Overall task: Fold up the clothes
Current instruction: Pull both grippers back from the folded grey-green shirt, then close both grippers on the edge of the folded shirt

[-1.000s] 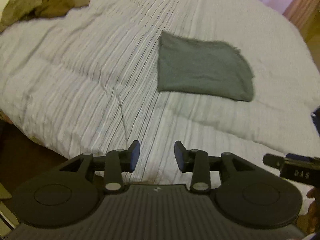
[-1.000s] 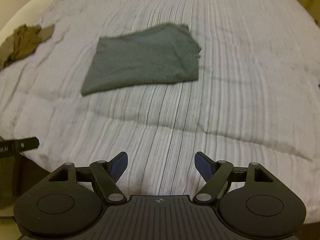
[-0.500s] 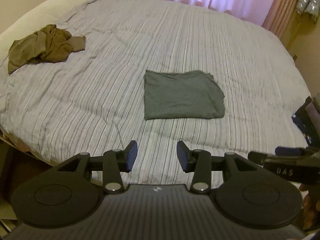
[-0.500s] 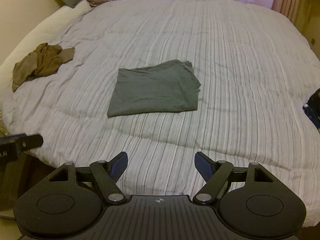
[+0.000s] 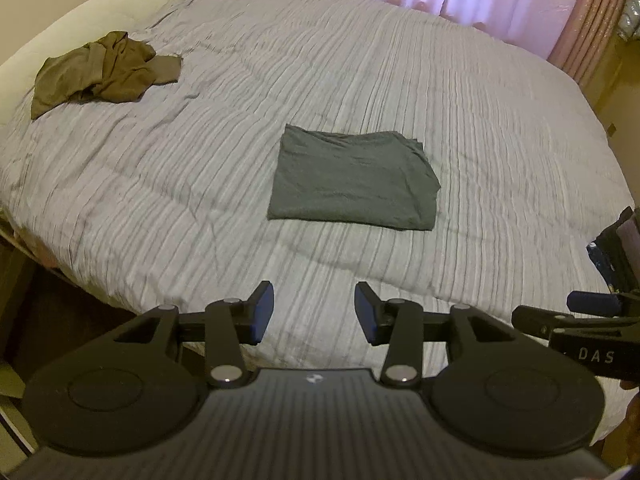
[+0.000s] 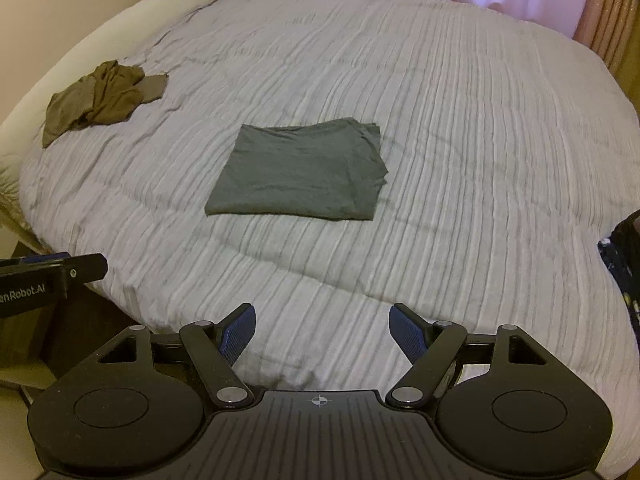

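While both grippers gape empty | left gripper; right gripper | folded grey garment flat

Both wrist views above the bed's near edge, angled down, sharing folded grey garment

Left gripper was angled steeply downward with its blue-padded fingers spread apart and nothing between them — jaws clearly parted. Right gripper was tilted down much the same, its jaws set even wider, also empty. Each one poked into the edge of the other's camera view, so they were side by side — not touching.
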